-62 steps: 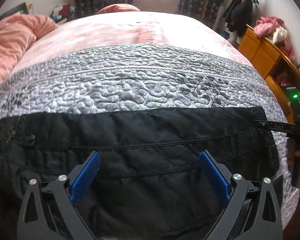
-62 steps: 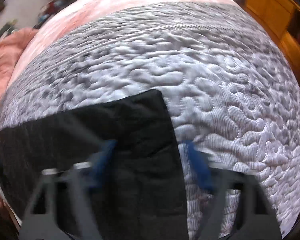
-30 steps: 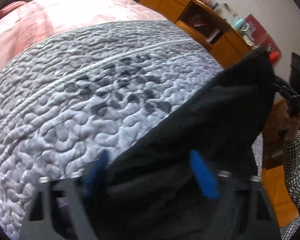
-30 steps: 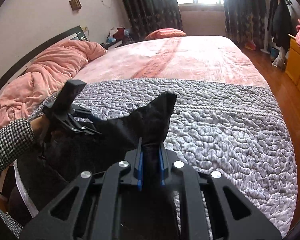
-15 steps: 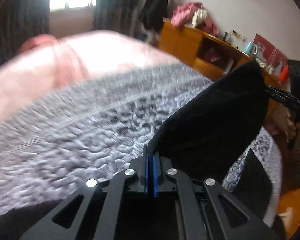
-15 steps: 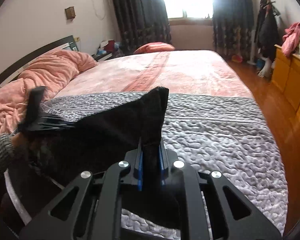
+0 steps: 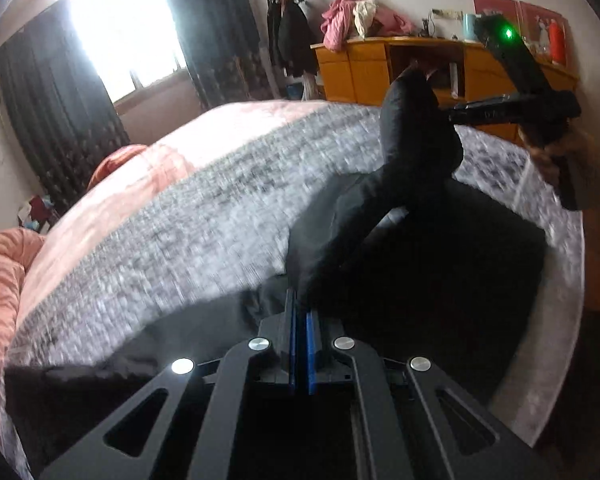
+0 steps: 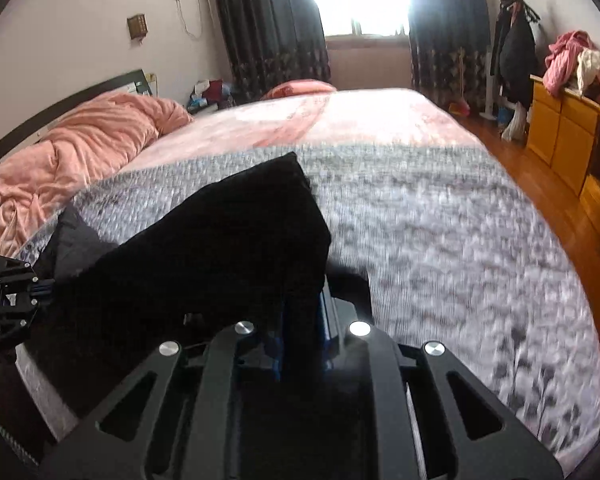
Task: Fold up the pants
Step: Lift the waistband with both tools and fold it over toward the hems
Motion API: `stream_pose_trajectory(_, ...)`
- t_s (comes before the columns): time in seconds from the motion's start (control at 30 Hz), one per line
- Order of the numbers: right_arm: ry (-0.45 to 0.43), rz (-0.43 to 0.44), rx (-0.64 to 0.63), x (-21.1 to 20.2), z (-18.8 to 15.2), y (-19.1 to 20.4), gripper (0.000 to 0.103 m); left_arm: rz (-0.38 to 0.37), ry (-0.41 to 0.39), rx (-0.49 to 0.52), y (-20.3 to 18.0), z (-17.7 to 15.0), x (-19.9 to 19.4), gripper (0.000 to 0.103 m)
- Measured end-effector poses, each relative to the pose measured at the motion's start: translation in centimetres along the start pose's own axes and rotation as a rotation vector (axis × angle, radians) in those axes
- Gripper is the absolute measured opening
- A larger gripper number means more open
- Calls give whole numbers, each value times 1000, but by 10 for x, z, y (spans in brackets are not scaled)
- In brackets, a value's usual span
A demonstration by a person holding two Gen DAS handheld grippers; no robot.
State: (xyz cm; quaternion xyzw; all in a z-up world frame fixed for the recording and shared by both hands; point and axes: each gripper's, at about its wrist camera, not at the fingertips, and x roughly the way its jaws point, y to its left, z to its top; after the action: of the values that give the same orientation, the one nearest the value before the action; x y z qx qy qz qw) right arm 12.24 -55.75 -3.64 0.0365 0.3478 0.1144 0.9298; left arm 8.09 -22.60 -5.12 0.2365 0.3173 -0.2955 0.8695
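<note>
The bed (image 8: pixel 440 216), under its grey quilted cover, is the reference for all positions. The black pants (image 7: pixel 416 152) hang partly lifted above the near edge of the bed, the rest pooled on the cover below your grippers.

Handling, as a judgement: soft, limp, padded-looking fabric, light enough to lift but it sags between holds, so take it at corners and hems, not mid-panel.

Orientation: the lifted edge runs along the bed's near edge between your two grippers; which end is the waist cannot be told.

Your right gripper (image 8: pixel 300 344) is pinching a thick fold of the fabric, its jaws just beginning to ease apart. Your left gripper (image 7: pixel 300 340) is fully closed on a thin edge of the pants.
</note>
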Motion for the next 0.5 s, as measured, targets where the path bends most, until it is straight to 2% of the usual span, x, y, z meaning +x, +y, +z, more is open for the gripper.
stream_pose_trajectory(0.1,55,-15,5,-5,-31,4,19,-13,35,-18,-19,-20,1,3)
stream_pose_trajectory(0.27,152,-36,51,-15,-81,5,39,-11,113,-30,-53,-59,7,3)
stream_pose_trajectory(0.33,189,-46,71,-19,-100,3,43,10,129,-27,-62,-73,12,3)
stream_pose_trajectory(0.5,269,-82,160,-29,-134,-11,44,32,155,-54,-73,-85,20,3)
